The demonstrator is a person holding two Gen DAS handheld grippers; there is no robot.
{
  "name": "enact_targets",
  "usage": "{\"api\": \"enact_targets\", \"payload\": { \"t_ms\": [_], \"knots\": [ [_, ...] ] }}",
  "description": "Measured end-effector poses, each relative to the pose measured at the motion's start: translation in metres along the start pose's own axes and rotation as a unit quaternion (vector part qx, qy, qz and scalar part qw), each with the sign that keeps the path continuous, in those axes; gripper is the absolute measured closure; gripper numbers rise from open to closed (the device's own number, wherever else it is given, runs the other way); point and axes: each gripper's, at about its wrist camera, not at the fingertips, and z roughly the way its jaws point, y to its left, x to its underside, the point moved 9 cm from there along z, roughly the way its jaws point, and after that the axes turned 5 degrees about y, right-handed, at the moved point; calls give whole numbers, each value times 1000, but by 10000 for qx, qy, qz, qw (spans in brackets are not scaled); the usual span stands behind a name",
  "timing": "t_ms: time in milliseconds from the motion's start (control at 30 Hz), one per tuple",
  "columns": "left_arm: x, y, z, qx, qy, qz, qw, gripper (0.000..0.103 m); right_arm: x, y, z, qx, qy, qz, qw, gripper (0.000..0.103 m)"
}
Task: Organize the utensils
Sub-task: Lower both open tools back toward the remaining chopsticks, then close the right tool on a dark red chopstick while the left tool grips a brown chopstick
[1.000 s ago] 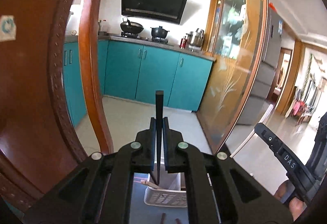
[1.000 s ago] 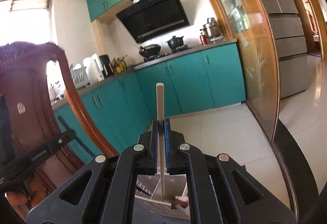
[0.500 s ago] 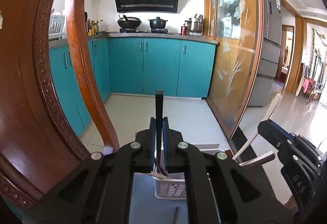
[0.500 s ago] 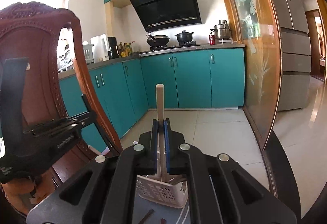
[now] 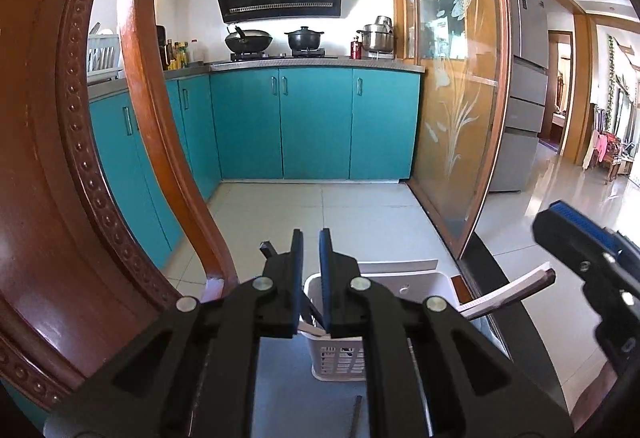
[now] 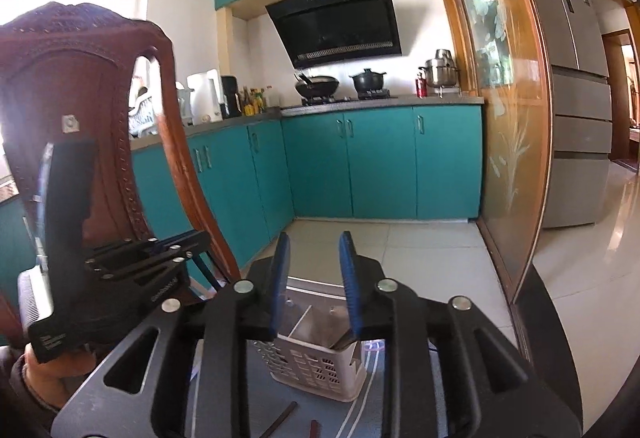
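Note:
A white perforated basket (image 5: 340, 358) (image 6: 312, 366) stands on the table just beyond both grippers. The jaws of my left gripper (image 5: 311, 250) are opening, a narrow gap with nothing in it. A black chopstick (image 5: 267, 249) pokes up left of them, its lower end hidden behind the finger. My right gripper (image 6: 314, 254) is opening wider over the basket, also with nothing between its fingers. A pale stick (image 5: 508, 290) leans out over the basket's right rim. Each gripper shows from the side in the other's view: the right gripper (image 5: 560, 226), the left gripper (image 6: 192, 242).
A carved wooden chair back (image 5: 80, 158) (image 6: 80, 98) stands close on the left. Loose dark sticks (image 6: 280, 422) (image 5: 356, 414) lie on the table in front of the basket. The table's dark edge (image 5: 500, 298) runs on the right. A hand (image 6: 44, 374) holds the left gripper.
Both grippers sank toward the basket and their jaws parted. The black chopstick left the left jaws and the pale one left the right jaws.

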Motion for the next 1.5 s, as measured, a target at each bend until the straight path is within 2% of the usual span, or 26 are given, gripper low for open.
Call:
{"api": "enact_targets", "payload": {
  "t_ms": [100, 133, 167, 200, 267, 333, 367, 433, 500, 567, 600, 667, 833, 900, 1067, 1267, 1500],
  "knots": [
    [6, 1, -9, 0, -149, 37, 9999, 91, 13, 8, -14, -467, 32, -209, 9987, 69],
    [10, 2, -11, -10, -178, 50, 9998, 87, 22, 14, -16, -730, 187, -331, 9966, 61],
    [16, 2, -13, -14, -197, 73, 9998, 85, 39, 21, -14, -1027, 518, -504, 9921, 57],
    [26, 1, -14, -8, -176, 164, 9997, 85, 58, 24, -9, -1135, 874, -651, 9875, 57],
    [44, -2, -12, -45, -49, 428, 9991, 83, 94, 23, 5, -1005, 1481, -766, 9809, 57],
    [65, -2, -8, -98, 132, 594, 9981, 78, 137, 14, 28, -731, 2301, -654, 9682, 57],
    [76, -3, -5, -80, 256, 643, 9976, 75, 162, 9, 41, -579, 2812, -620, 9559, 57],
    [100, -4, 3, -74, 575, 783, 9952, 72, 201, 3, 60, -321, 3488, -558, 9350, 57],
    [124, -2, 15, -255, 926, 961, 9907, 71, 230, -1, 72, -177, 4003, -445, 9151, 57],
    [139, -1, 22, -329, 1185, 1045, 9869, 71, 244, -2, 78, -88, 4220, -413, 9056, 57],
    [144, 0, 24, -330, 1272, 1051, 9857, 71, 250, -1, 80, -65, 4308, -422, 9014, 58],
    [156, 3, 30, -318, 1504, 1012, 9829, 67, 260, 2, 83, -87, 4480, -396, 8931, 74],
    [172, 6, 35, -251, 1796, 907, 9792, 62, 264, -1, 87, 58, 4396, -538, 8965, 94],
    [175, 4, 35, -231, 1827, 929, 9785, 61, 265, -6, 88, 40, 4381, -384, 8981, 96],
    [189, -7, 40, -32, 2052, 944, 9742, 59, 242, -41, 89, 323, 4056, 214, 9132, 97],
    [216, -25, 57, 452, 2614, 786, 9610, 57, 247, -59, 93, 368, 4157, 433, 9077, 97],
    [225, -34, 64, 447, 2687, 786, 9590, 57, 234, -64, 93, 505, 4022, 394, 9133, 96]
  ]
}}
